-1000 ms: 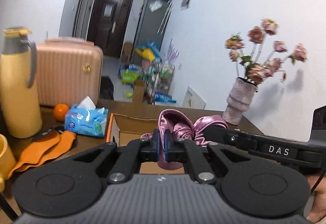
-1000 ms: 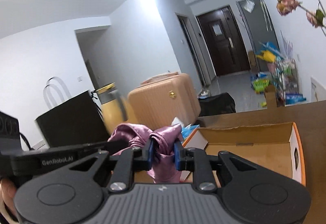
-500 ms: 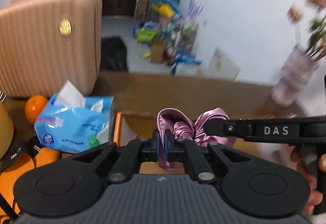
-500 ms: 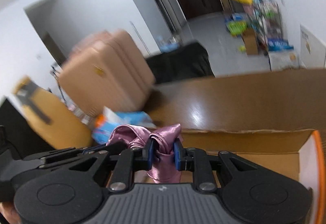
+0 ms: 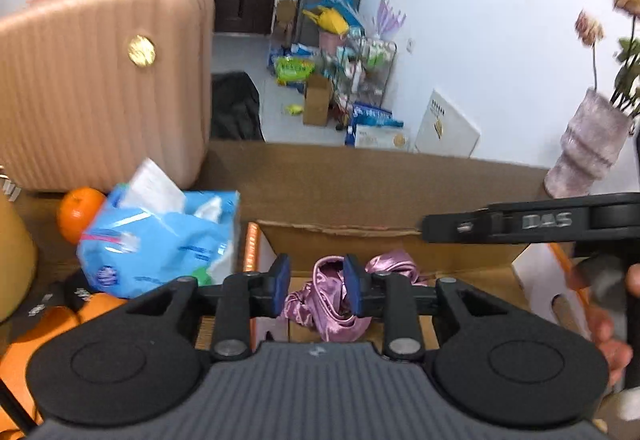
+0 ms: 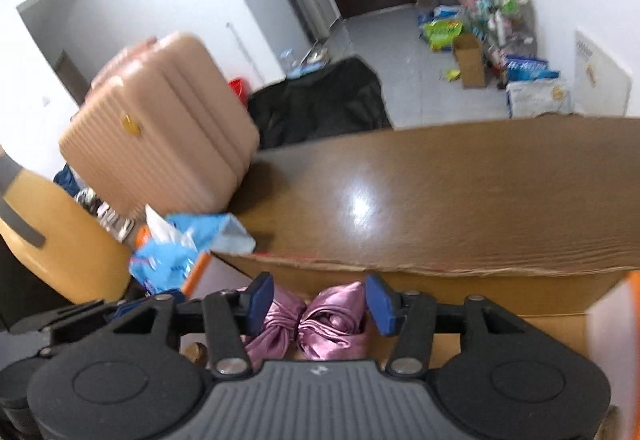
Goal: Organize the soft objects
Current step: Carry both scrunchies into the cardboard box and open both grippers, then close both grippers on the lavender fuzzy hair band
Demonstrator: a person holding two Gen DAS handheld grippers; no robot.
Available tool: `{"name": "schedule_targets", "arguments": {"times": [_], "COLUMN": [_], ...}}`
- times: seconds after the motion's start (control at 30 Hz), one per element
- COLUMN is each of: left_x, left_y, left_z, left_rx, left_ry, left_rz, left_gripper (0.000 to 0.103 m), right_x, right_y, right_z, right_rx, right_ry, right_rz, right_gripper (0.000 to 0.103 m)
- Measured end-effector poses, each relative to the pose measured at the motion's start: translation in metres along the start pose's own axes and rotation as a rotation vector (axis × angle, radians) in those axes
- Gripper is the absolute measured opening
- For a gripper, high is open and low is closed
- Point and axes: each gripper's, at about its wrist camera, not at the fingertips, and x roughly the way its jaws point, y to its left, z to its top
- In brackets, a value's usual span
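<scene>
Brown tabletop [image 6: 460,180] fills the middle of both views, carrying an open cardboard box [image 5: 360,240] at the near edge. Both tongs hang over that box with their blue pads spread: the left tongs [image 5: 316,286] and the right tongs [image 6: 316,304] each frame the pink satin scrunchie [image 6: 312,324], which lies loose inside the box. Half a second ago each pair was clamped on the fabric; now both have let go. Only the left view shows the right tool's black arm crossing at right, the orange [image 5: 78,206] and the vase [image 5: 588,144] at far right. Both views show the blue tissue pack [image 5: 160,236] left of the box and the pink suitcase [image 6: 160,128] beyond. Whether the scrunchie touches the box floor is hidden by the tool bodies.
</scene>
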Motion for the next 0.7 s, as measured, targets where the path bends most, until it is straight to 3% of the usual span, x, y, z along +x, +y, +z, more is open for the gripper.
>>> {"name": "schedule_targets", "arguments": {"times": [0.1,0.17,0.33,0.4,0.5,0.7], "left_x": [-0.045,-0.079,-0.17,-0.201,-0.243,-0.284], "left_y": [0.001,-0.001,0.002,0.002,-0.002,-0.012], "left_z": [0.0,-0.006,-0.048,-0.066,-0.1,-0.167], "left_rx": [0.004,0.023,0.07,0.075,0.118,0.203], "left_ry": [-0.061,-0.133,-0.269,-0.315,-0.419,-0.538], "left_rz": [-0.011,-0.029,-0.019,-0.004,-0.016,-0.066], "left_gripper": [0.036,0.053,0.074,0.081,0.09,0.099], "right_x": [-0.05,-0.089,-0.183,-0.219,-0.259,-0.279], "right_y": [0.007,0.009,0.014,0.013,0.012,0.016], "right_z": [-0.003,-0.012,-0.058,-0.087,-0.137,-0.234], "right_rx": [-0.043,-0.069,-0.121,-0.135,-0.142,-0.124], "right_ry": [-0.055,-0.098,-0.22,-0.286,-0.364,-0.472], "right_rz": [-0.027,-0.044,-0.089,-0.094,-0.085,-0.113], "right_gripper": [0.054,0.061,0.075,0.083,0.087,0.09]}}
